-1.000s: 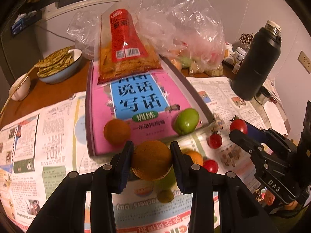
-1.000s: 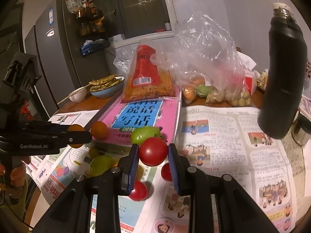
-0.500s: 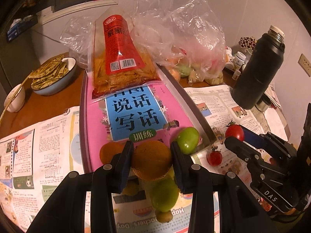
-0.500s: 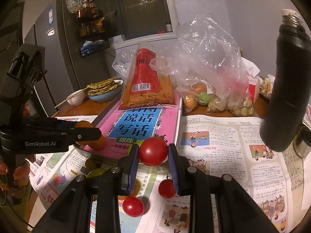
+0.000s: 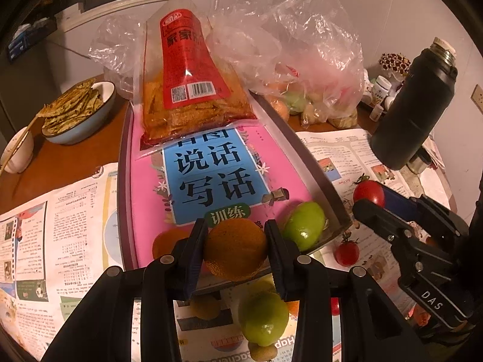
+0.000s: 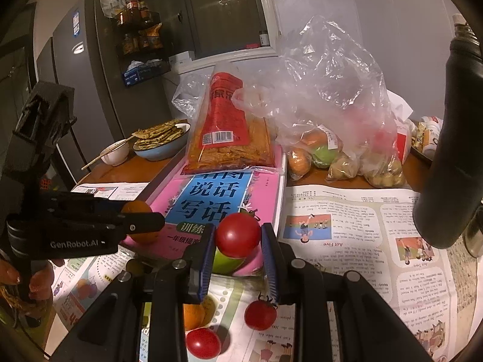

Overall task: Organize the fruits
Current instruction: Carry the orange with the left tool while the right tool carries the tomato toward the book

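**Carry both fruits over the tray before you let go**

You hold 2 fruits. The orange [image 5: 235, 249] is pinched between the jaws of your left gripper [image 5: 237, 250], hanging over the near edge of the tray [image 5: 317, 178]. The tomato [image 6: 238, 234] is pinched in your right gripper [image 6: 238, 241], near the tray's near right corner. Both grips look centred on the fruit, so leave the squeeze as it is, the tomato especially.

Inside the tray, on its pink book [image 5: 151, 211], a green fruit [image 5: 305, 224] rests against the right wall and a second orange [image 5: 164, 242] lies near the front, mostly hidden behind your left finger. The snack bag [image 5: 193, 90] fills the tray's far end, so the bare pink cover between is probably your landing space.

Set the orange down low in the gap between those 2 fruits; dropped from height, it would likely roll on the slick cover. Bring the tomato over the right wall after that, so the grippers do not crowd each other.

Outside the tray, on the newspaper [image 6: 362, 241] at its near side, 2 more tomatoes [image 6: 260, 313] and another green fruit [image 5: 264, 318] are left to collect.
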`<state>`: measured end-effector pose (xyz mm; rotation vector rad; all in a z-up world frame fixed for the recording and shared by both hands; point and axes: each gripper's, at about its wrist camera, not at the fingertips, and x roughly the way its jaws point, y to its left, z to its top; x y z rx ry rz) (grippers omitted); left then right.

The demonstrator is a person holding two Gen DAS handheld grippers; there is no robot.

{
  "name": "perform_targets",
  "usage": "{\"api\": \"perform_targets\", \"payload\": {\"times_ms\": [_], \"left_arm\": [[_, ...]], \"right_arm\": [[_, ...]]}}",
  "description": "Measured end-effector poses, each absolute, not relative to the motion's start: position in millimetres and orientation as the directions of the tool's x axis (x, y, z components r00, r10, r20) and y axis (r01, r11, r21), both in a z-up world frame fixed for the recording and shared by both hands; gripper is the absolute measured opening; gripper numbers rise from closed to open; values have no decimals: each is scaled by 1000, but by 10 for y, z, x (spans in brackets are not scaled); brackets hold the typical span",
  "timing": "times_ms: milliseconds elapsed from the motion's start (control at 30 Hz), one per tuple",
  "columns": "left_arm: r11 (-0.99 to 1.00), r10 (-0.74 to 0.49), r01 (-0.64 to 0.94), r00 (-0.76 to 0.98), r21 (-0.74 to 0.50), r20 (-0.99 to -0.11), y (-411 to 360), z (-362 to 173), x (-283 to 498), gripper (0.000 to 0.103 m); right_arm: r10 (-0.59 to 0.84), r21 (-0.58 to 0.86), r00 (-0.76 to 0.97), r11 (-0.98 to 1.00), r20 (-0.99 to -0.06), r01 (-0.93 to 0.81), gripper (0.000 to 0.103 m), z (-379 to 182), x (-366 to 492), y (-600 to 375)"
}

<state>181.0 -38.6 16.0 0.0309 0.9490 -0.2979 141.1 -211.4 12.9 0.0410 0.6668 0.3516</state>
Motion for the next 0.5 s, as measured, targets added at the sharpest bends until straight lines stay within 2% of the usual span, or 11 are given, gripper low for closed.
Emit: {"api": "perform_targets", "payload": {"times_ms": [500], "left_arm": [[958, -217, 277, 513, -79, -830, -507, -38, 1941, 40]], "right_arm": [[326, 144, 712, 941, -622, -305, 31, 19, 1525, -2150]]}}
